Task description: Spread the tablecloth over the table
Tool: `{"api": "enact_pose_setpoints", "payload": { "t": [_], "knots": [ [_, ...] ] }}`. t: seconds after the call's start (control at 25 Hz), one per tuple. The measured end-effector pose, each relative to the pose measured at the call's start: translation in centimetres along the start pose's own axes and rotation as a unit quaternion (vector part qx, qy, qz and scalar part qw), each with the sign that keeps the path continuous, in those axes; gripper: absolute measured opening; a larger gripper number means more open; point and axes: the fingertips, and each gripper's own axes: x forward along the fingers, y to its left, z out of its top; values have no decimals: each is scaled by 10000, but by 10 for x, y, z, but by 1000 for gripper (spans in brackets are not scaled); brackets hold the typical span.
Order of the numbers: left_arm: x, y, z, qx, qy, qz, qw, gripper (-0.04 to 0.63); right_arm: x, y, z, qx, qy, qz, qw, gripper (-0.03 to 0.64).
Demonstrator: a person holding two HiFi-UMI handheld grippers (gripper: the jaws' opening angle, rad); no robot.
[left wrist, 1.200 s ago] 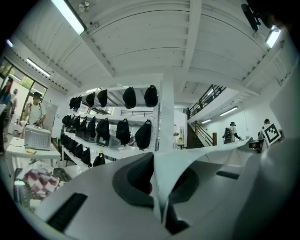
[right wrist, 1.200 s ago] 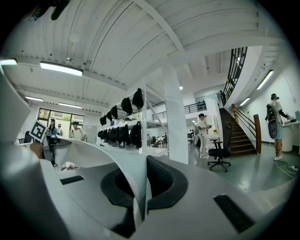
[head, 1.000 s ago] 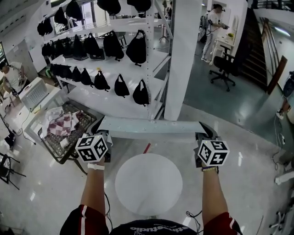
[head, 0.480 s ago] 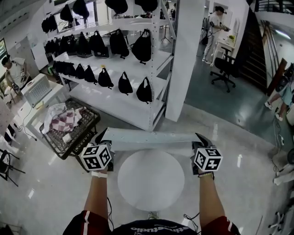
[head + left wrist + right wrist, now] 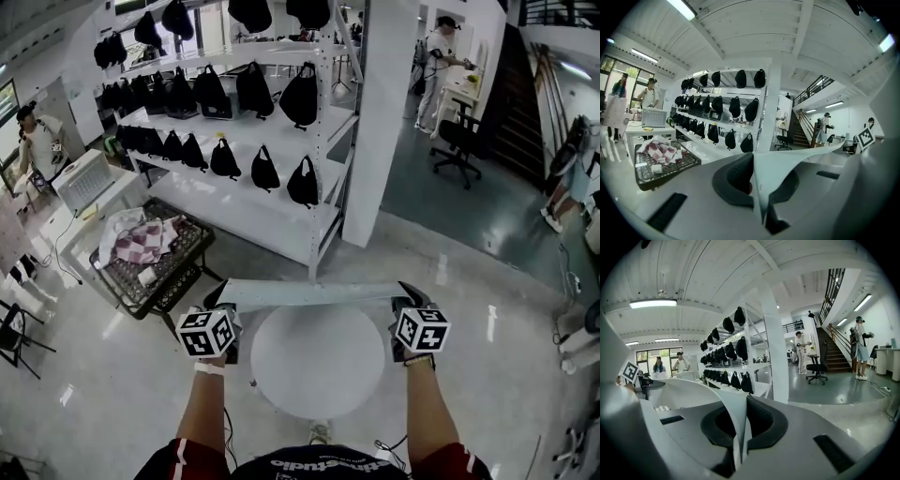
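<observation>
Table: the round white table point(image 5: 317, 370) is sitting right under the person, top bare, nothing draped on it yet.
Left gripper: the left gripper point(image 5: 221, 298) is clamping hard on the cloth's left end. Its own view shows the jaws squeezed together with a fold of pale fabric pinched between them.
Right gripper: the right gripper point(image 5: 405, 292) is doing the same at the other end, jaws closed on a pleat of fabric.
Tablecloth: the tablecloth point(image 5: 314, 294) is stretching taut in the air between the two, showing as a narrow pale band along the table's far rim.
Just changed: both grippers are sinking and drawing in. A second ago the band was hanging well beyond the rim with floor point(image 5: 469, 281) showing between; that gap is closing to nothing.
Meaning: the cloth looks to be arriving over the far edge, but the actual covering is not yet done.
Beyond: the wire cart point(image 5: 178, 272) with its checked cloth point(image 5: 145, 246) and the shelf point(image 5: 281, 211) of black bags point(image 5: 265, 169) are standing well apart.
</observation>
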Motion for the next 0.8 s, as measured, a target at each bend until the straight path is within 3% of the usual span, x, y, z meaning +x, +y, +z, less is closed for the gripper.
{"api": "enact_pose_setpoints", "payload": {
  "t": [0.32,0.6,0.8],
  "knots": [
    [-30,-12,-25,259,256,-240,9990,20,-30,3,-34,224,99,-188,9995,28],
    [-54,-22,-55,206,504,-363,9979,20,-56,2,-67,486,238,-355,9979,29],
    [-65,-26,-75,243,674,-447,9964,18,-70,3,-95,404,510,-435,9969,35]
  ]
}}
